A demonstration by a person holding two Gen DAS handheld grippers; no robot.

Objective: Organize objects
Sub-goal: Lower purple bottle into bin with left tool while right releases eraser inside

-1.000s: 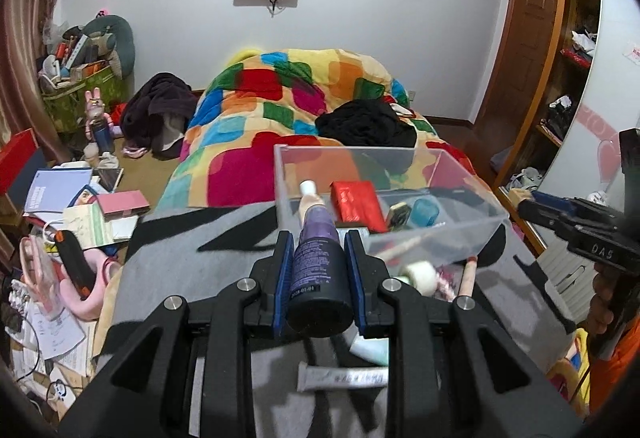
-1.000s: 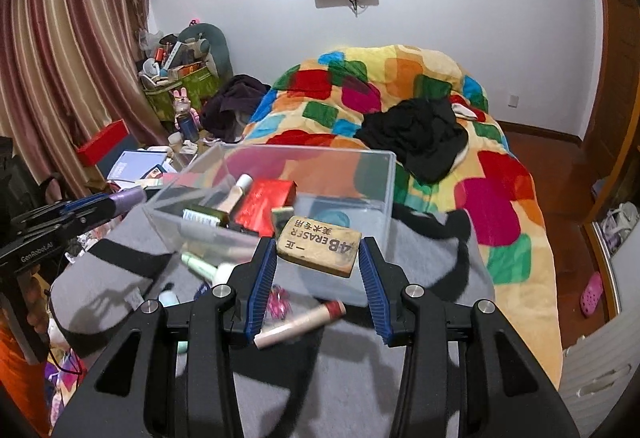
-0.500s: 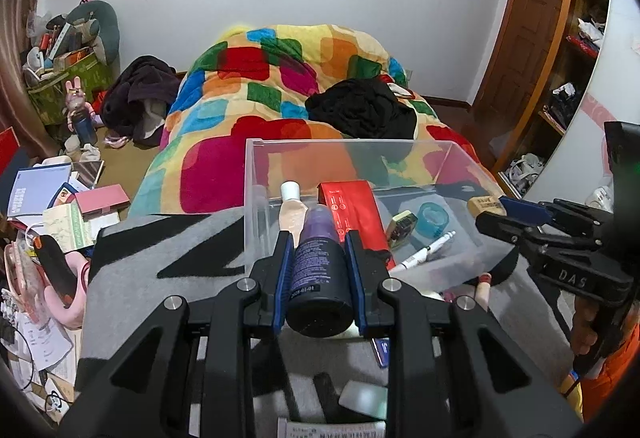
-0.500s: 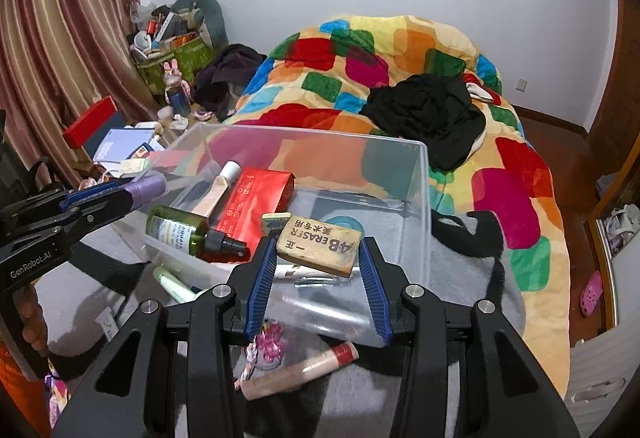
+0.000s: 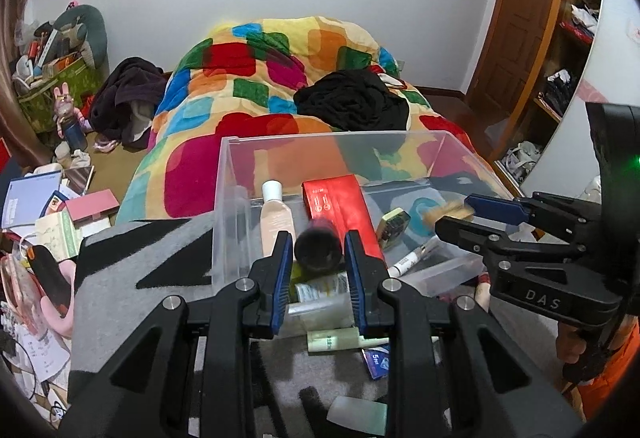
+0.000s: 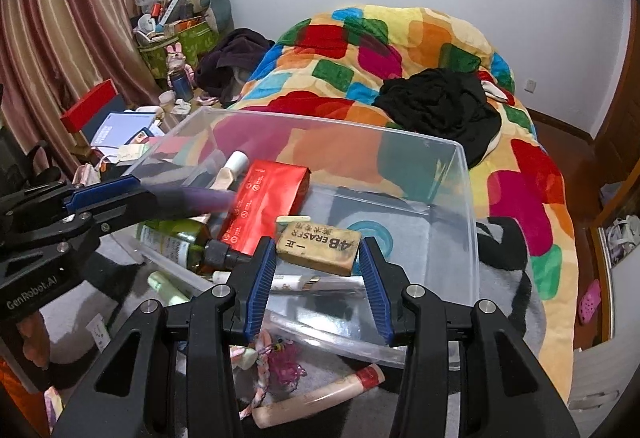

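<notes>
A clear plastic bin [image 5: 228, 198] [image 6: 466, 198] stands on the grey blanket. It holds a red box [image 5: 340, 202] [image 6: 268, 206], a beige tube [image 5: 276, 218], a green bottle [image 6: 180, 242] and small items. My left gripper [image 5: 316, 262] has opened above the bin; the purple bottle [image 5: 318, 248] [image 6: 200, 198] is blurred between its pads, slipping out. My right gripper [image 6: 318, 262] hovers over the bin; its jaws have parted a little around the 4B eraser [image 6: 318, 246], blurred in the left wrist view [image 5: 448, 212].
Tubes [image 5: 332, 340] [image 6: 320, 394], a blue card [image 5: 376, 358] and a pink braided cord [image 6: 276, 358] lie on the blanket by the bin's near wall. The colourful duvet [image 6: 400, 50] with black clothes lies behind. Floor clutter is at left, shelves at right.
Both grippers moved forward over the bin. The left jaws opened and the purple bottle is dropping out. The right jaws widened a little around the eraser.
</notes>
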